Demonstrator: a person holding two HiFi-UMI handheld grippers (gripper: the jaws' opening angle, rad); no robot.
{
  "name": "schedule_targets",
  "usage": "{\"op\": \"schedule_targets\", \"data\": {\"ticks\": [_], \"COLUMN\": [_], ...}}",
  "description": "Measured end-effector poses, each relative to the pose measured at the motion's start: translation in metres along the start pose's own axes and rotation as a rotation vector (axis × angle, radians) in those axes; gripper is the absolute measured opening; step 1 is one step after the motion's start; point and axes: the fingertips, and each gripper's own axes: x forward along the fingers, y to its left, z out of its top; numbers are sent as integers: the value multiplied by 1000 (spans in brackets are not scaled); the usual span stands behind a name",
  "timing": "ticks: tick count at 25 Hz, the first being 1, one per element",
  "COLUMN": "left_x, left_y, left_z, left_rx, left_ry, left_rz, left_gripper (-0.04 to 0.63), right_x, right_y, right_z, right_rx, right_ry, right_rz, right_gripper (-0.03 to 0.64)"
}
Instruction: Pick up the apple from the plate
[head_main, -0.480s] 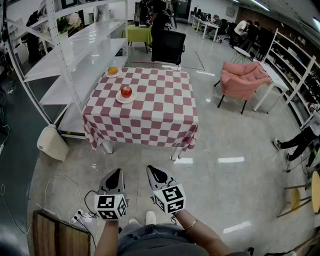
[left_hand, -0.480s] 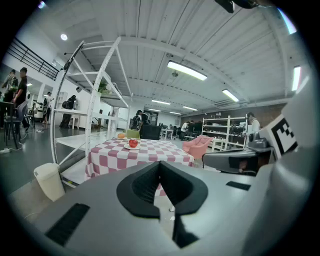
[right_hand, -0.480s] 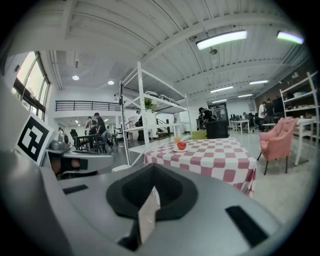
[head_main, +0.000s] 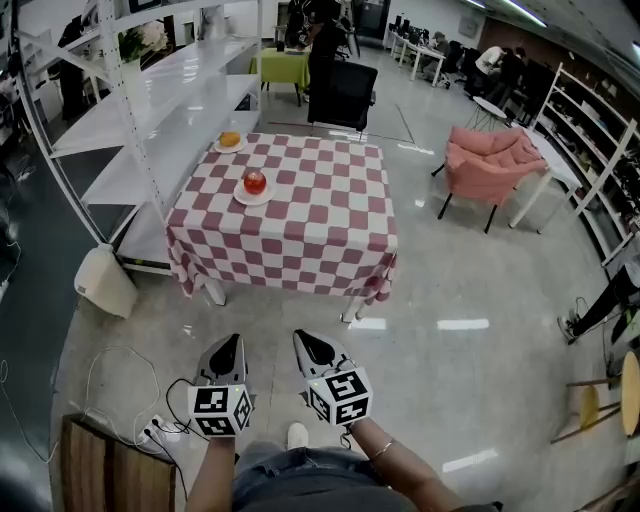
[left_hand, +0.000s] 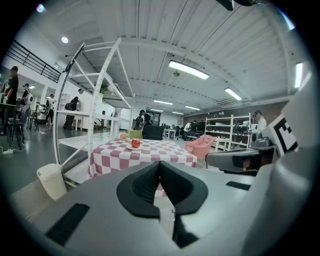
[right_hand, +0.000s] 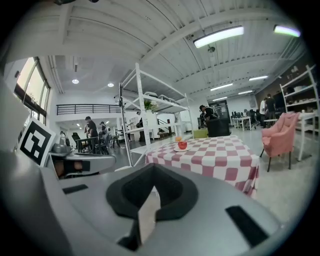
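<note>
Jaws on the left gripper (head_main: 230, 343) are pressed together with nothing in them. The right gripper (head_main: 303, 338) is the same, closed and empty. Both hang low in front of the person, about where they were half a second back. What has changed is at the room's right edge, where another person (head_main: 605, 305) has slid further out of the head view and is now mostly cut off.

The apple (head_main: 255, 181) sits on its white plate (head_main: 252, 198) toward the left side of the checked table (head_main: 300, 240), well apart from both grippers. Behind it an orange-coloured fruit (head_main: 230, 139) lies on a second plate, too small to name surely.

Only the gripper views take in the ceiling lights (left_hand: 189, 70). Only the head view shows the power strip (head_main: 155, 432) on the floor by the person's feet.
</note>
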Motion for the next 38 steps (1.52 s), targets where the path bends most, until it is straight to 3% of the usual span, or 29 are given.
{"op": "schedule_targets", "data": {"ticks": [10, 22, 38], "left_x": [10, 30, 113], "left_y": [1, 15, 55], "left_z": [5, 9, 8], "left_rx": [15, 18, -19], "left_ry": [-2, 5, 39], "left_rz": [21, 47, 22], "left_gripper": [17, 17, 17], "right_x": [-6, 15, 87], "right_y": [-25, -39, -82], "right_z": [7, 19, 22], "right_rx": [6, 38, 45], "right_ry": [-31, -64, -21], "right_rz": [-72, -70, -121], "right_gripper": [9, 9, 11]}}
